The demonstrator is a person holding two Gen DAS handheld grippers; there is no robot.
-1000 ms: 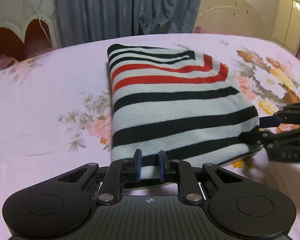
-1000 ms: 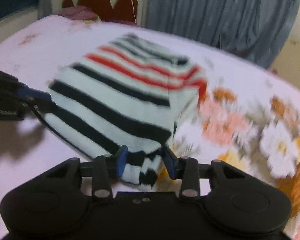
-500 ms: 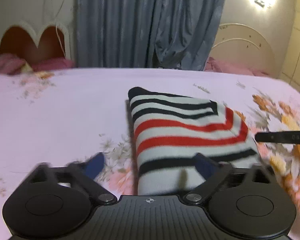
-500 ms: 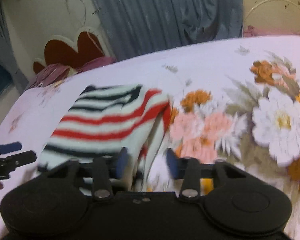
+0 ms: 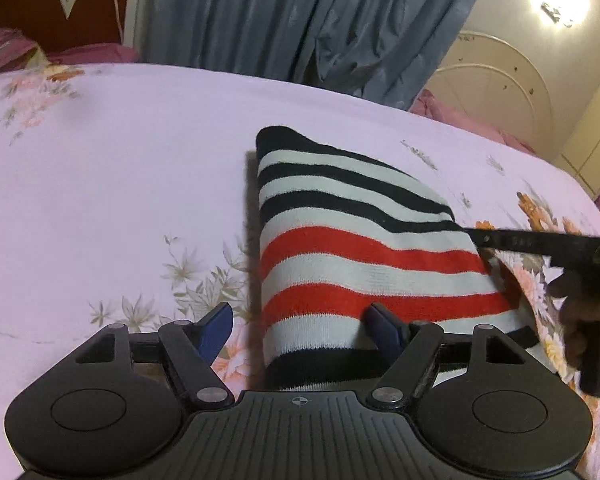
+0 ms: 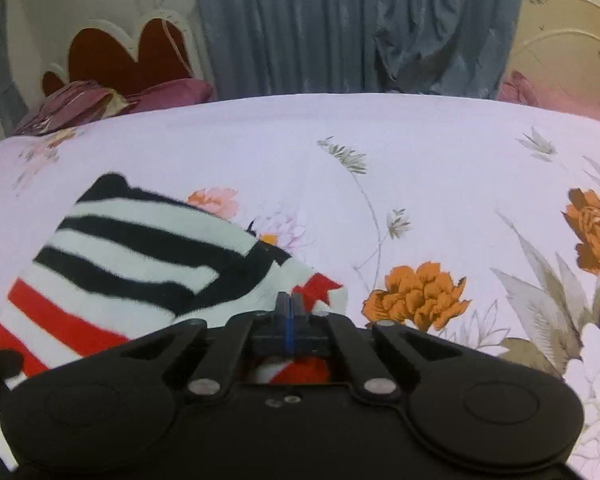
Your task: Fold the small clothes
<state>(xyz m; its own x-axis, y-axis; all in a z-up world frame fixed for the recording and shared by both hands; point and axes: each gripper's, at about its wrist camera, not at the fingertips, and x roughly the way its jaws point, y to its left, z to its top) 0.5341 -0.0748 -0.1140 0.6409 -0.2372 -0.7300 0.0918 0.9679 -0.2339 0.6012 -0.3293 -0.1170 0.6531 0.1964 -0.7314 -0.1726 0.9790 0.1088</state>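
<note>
From the left wrist, the striped garment [image 5: 364,264] lies folded on the floral bed [image 5: 112,184]. The left tool [image 5: 300,326] straddles its near edge, jaws apart and narrowing, pads off the cloth. The right tool [image 5: 540,242] reaches in from the right.

The right wrist alone shows the right tool [image 6: 288,306] clamped shut, empty, above the garment's corner.

Striped garment [image 5: 364,248] (black, white, red) lies on pink floral bedsheet [image 5: 120,184].

The folded garment [image 5: 364,248] lies on the bed [image 5: 120,184]; curtain [image 5: 300,16] behind; headboard [image 5: 60,4] far left.
</note>
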